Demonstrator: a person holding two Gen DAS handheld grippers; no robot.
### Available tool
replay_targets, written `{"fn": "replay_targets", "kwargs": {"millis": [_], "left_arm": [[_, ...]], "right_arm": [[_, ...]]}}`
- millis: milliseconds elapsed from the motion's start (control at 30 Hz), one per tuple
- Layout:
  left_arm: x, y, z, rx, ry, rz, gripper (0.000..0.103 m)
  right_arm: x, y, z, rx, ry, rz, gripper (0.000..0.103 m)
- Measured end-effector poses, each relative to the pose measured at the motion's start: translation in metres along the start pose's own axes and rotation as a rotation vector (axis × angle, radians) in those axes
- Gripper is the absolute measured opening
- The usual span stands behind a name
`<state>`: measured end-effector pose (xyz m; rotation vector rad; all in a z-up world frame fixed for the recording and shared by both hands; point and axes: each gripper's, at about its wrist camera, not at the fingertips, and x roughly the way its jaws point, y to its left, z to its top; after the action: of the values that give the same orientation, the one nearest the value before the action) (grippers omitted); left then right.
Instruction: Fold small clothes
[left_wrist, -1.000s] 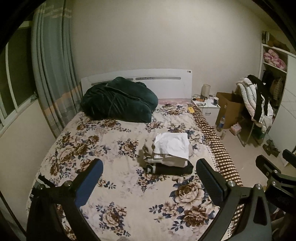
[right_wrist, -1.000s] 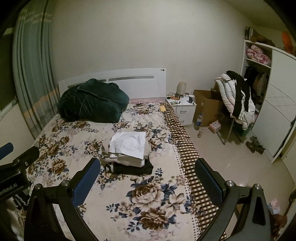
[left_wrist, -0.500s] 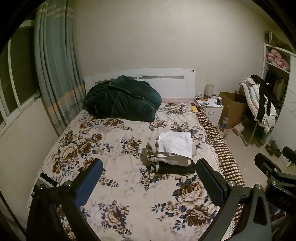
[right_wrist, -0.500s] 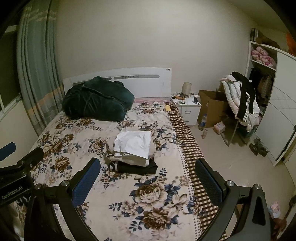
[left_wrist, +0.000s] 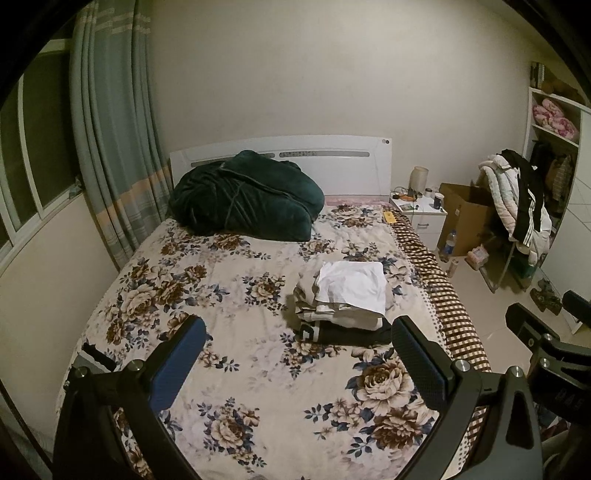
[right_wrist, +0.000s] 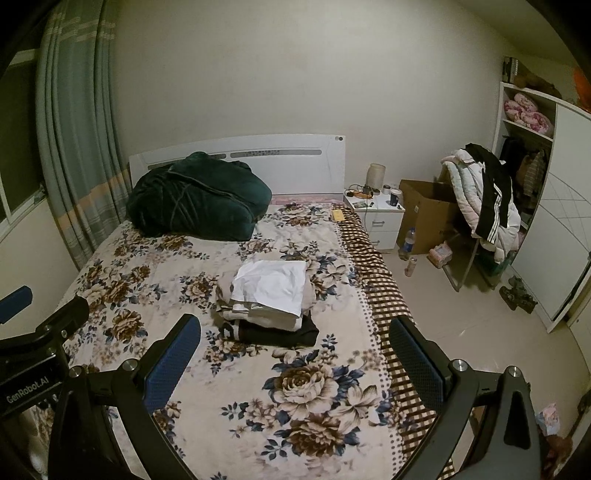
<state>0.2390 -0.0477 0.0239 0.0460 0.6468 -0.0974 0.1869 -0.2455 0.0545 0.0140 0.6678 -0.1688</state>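
Honestly, both the left gripper (left_wrist: 297, 354) and right gripper (right_wrist: 293, 350) hung empty with jaws wide apart, well back from the stack of folded clothes (left_wrist: 345, 301) on the floral bedspread (left_wrist: 207, 291). My worry was that white top piece (right_wrist: 271, 284) looked loose, so a clumsy grab could've toppled it.

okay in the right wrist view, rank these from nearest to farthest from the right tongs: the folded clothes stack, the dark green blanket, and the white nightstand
1. Folded clothes stack: mid-bed, just ahead of the right tongs.
2. Dark green blanket: heaped at the head of the bed, left.
3. White nightstand: beyond the bed's far right corner, by the wall.
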Motion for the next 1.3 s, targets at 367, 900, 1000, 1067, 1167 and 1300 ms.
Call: {"fn": "replay_targets", "kwargs": {"millis": [367, 900, 1000, 1067, 1167, 1300], "left_arm": [[-0.0038, 0.0011, -0.0029, 0.0, 0.001, 0.004, 0.103], [-0.0055, 0.0041, -0.0047, -0.001, 0.005, -0.003, 0.103], [-0.0056, 0.0043, -0.0045, -0.002, 0.005, -0.004, 0.103], [-0.0054, 0.0045, -0.0042, -0.002, 0.004, -0.003, 0.103], [-0.0053, 0.005, -0.004, -0.001, 0.004, -0.005, 0.103], [-0.0058, 0.0057, -0.0046, -0.002, 0.006, -0.006, 0.103]], "right_arm": [[0.0003, 0.0024, -0.001, -0.001, 0.003, 0.007, 0.103], [0.0004, 0.0056, -0.0018, -0.007, 0.008, 0.01, 0.103], [0.0014, 0.0058, -0.0017, -0.007, 0.009, 0.012, 0.103], [0.002, 0.0058, -0.0016, -0.009, 0.011, 0.012, 0.103], [0.002, 0.0059, -0.0017, -0.01, 0.009, 0.012, 0.103], [0.002, 0.0059, -0.0019, -0.01, 0.009, 0.013, 0.103]]}}
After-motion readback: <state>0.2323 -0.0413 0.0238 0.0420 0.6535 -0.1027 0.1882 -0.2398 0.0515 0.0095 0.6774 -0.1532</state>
